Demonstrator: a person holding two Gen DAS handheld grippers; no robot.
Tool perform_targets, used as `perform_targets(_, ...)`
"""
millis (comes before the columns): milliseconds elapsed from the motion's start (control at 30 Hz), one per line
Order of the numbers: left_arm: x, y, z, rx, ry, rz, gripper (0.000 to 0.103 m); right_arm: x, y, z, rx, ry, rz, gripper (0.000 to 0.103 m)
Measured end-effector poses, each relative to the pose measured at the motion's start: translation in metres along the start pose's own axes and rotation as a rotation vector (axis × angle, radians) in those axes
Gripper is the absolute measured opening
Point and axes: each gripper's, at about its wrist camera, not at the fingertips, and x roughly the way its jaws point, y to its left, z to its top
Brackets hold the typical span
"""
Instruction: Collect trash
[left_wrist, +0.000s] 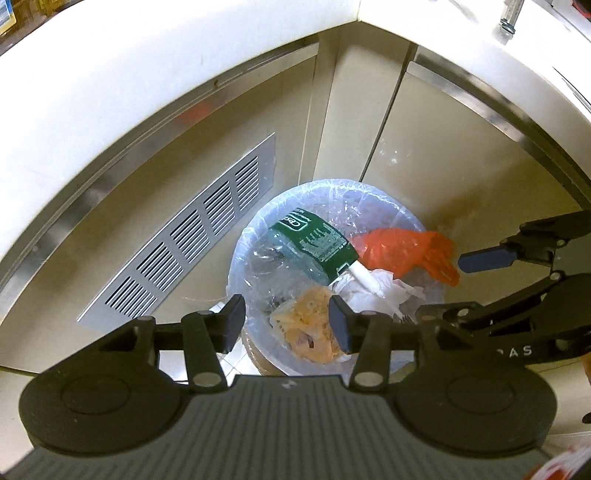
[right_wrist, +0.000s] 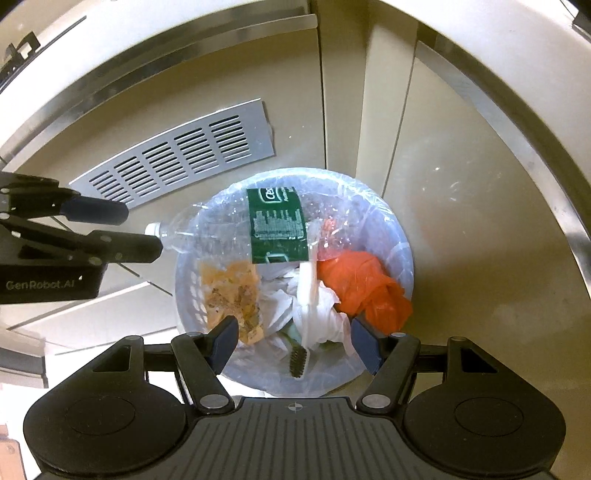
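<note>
A white basket bin (left_wrist: 236, 258) (right_wrist: 402, 240) lined with a clear bag stands on the floor in a cabinet corner. In it lie a crushed clear bottle with a green label (left_wrist: 314, 242) (right_wrist: 277, 225), an orange plastic bag (left_wrist: 402, 251) (right_wrist: 362, 288), white tissue (left_wrist: 369, 295) (right_wrist: 325, 314), a yellowish food wrapper (left_wrist: 310, 328) (right_wrist: 232, 291) and a white-handled brush (right_wrist: 297, 362). My left gripper (left_wrist: 286, 325) (right_wrist: 142, 229) hangs open above the bin's near edge, with nothing between its pads. My right gripper (right_wrist: 295, 338) (left_wrist: 461, 288) is open over the bin's other side, also empty.
Beige cabinet doors close the corner behind the bin. A metal vent grille (left_wrist: 184, 236) (right_wrist: 177, 158) sits in the left door. A white counter edge (left_wrist: 110, 92) overhangs above. The two grippers hang close to each other over the bin.
</note>
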Motion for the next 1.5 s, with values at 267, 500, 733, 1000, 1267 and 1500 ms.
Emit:
perform_targets(267, -0.019, -0.008, 0.0, -0.001, -0.025, 0.038, 0.058, -0.017, -0.004, 0.001, 0.005, -0.038, 0.023, 0.067)
perform_targets(500, -0.036, -0.016, -0.005, -0.06, -0.065, 0.086, 0.075, -0.037, -0.011, -0.003, 0.009, -0.084, 0.049, 0.068)
perform_targets(733, -0.058, -0.014, -0.021, -0.166, -0.107, 0.073, 0.095, -0.068, -0.015, -0.02, 0.076, -0.143, 0.028, 0.079)
perform_targets(1000, -0.092, 0.006, -0.041, -0.13, -0.165, -0.024, 0.102, -0.107, 0.023, -0.046, 0.226, -0.237, -0.079, 0.084)
perform_targets(1267, -0.143, 0.035, -0.084, -0.039, -0.184, -0.065, 0.102, -0.152, 0.085, -0.092, 0.4, -0.321, -0.215, 0.084)
perform_targets(1500, -0.187, 0.041, -0.099, 0.002, -0.234, -0.096, 0.102, -0.19, 0.13, -0.112, 0.431, -0.364, -0.273, 0.084)
